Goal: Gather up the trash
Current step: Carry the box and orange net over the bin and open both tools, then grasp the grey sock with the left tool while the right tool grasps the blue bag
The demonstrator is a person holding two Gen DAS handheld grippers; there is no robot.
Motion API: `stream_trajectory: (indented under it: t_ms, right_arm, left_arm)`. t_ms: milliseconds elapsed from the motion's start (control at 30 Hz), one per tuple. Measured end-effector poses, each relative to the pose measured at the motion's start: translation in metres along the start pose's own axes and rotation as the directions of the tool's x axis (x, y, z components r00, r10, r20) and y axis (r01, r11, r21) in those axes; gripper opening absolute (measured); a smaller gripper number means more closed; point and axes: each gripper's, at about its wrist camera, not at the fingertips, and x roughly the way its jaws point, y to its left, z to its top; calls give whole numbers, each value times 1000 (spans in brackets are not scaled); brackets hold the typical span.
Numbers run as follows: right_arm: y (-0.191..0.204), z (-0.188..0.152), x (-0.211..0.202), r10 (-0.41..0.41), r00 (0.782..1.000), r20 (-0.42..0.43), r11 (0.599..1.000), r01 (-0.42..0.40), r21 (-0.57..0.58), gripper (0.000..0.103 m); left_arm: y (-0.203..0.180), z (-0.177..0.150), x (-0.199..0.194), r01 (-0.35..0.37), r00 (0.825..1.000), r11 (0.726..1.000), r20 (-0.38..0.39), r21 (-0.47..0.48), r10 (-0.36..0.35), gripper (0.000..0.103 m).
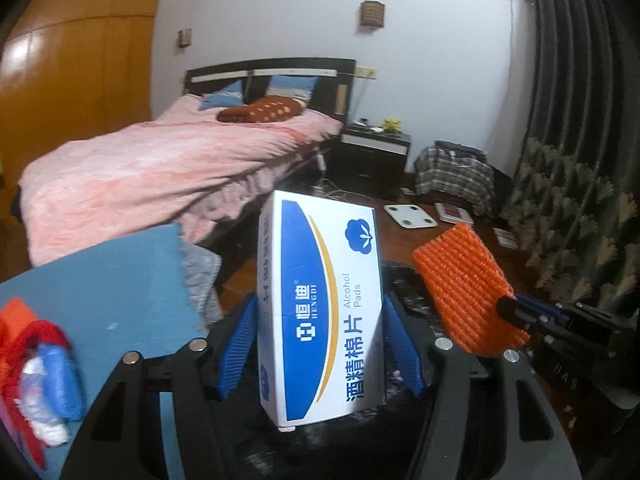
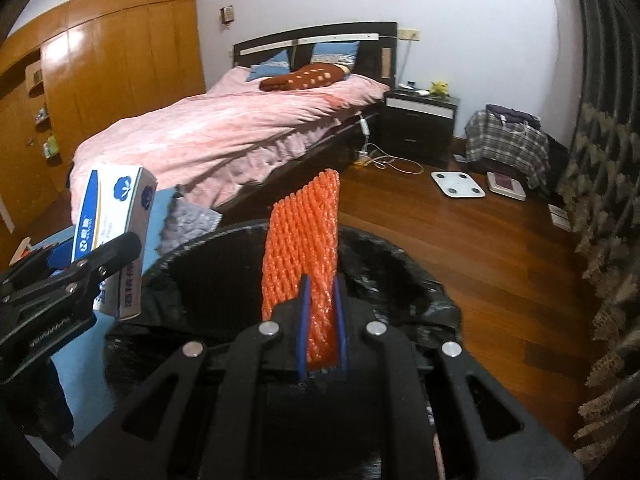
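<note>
Hand-held grippers clamp box (image 1: 320, 304) and orange net (image 2: 304, 256) above bin rim (image 2: 400, 252).

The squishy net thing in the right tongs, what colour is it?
Bright orange foam net, best in the right wrist view.

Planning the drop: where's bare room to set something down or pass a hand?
Free: the black-lined bin's open mouth, bare wood floor between bin, scale and curtain. Crowded: blue surface left of the bin, with wrappers; alcohol pad box and orange foam net over the rim.
</note>
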Motion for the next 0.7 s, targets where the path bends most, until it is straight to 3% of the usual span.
stream_trajectory:
  t_ms: [67, 133, 200, 300, 333, 533, 700]
  right_arm:
    - [-6, -1, 1, -15, 1000, -1, 1000, 15, 12, 17]
    - [-14, -4, 2, -36, 999, 4, 999, 36, 26, 41]
    - [-17, -5, 0, -48, 999, 17, 998, 47, 39, 56]
    - [-16, -7, -5, -69, 997, 43, 997, 67, 44, 87]
    - [-14, -7, -7, -69, 996, 56, 997, 67, 45, 91]
    - [21, 4, -9, 8, 998, 67, 1000, -9, 18, 97]
    - [74, 13, -8, 99, 992, 75, 995, -98, -23, 98]
  left_arm:
    - [-4, 2, 5, 19, 1000, 1000, -9, 4, -19, 76]
    - [-5, 4, 8, 33, 999, 999, -12, 0, -33, 81]
    - [-2, 4, 7, 25, 1000, 1000, -8, -6, -25, 85]
    - [9, 2, -4, -17, 1000, 1000, 13, -19, 17, 92]
    - [14, 1, -7, -33, 999, 999, 16, -23, 33, 95]
    - [62, -10, -39, -152, 988, 986, 28, -74, 155, 97]
    - [115, -26, -73, -280, 957, 952, 42, -121, 287, 97]
